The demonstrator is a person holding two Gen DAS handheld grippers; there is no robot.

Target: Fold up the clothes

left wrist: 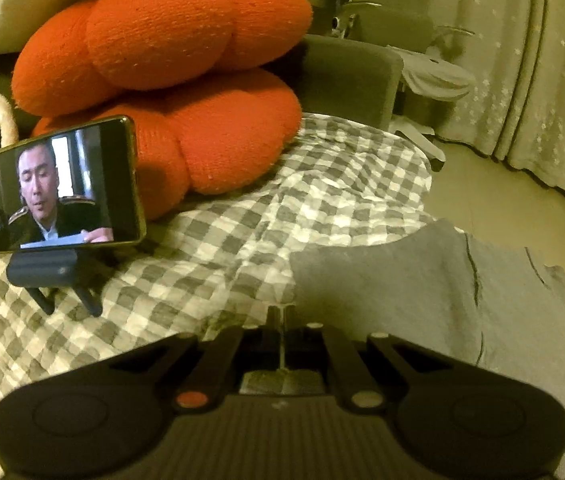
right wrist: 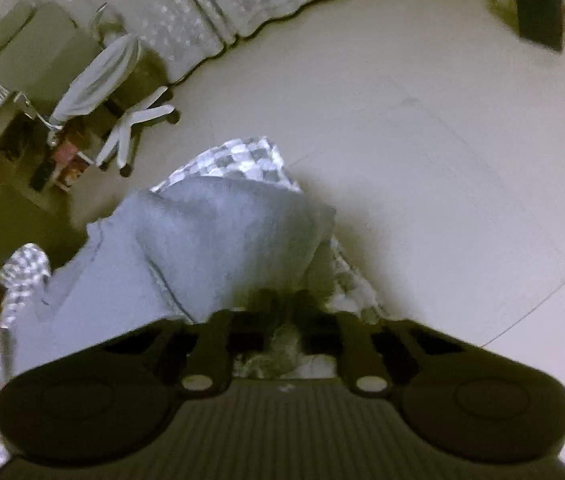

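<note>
Left tongs (left wrist: 281,314) sit pinched together at the grey garment's (left wrist: 394,280) edge on the checked bedspread (left wrist: 242,240). Right tongs (right wrist: 282,300) are clamped on that grey garment (right wrist: 218,232), lifting a bunched fold above the floor (right wrist: 422,140).

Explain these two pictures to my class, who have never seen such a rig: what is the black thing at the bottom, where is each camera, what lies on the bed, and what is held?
There is no robot here. A person holds a two-finger gripper in each hand, and a fisheye camera on each looks forward along the fingers. The black shape at the bottom of each picture is that gripper's body.

The left view shows the left gripper, fingers closed at the edge of a grey garment. It lies on a checked bedcover. Also on the bed are an orange cushion and a phone on a stand, playing a video.

The right view shows the right gripper shut on the same garment, lifting it into a hump above the floor. A chair stands beyond.
</note>
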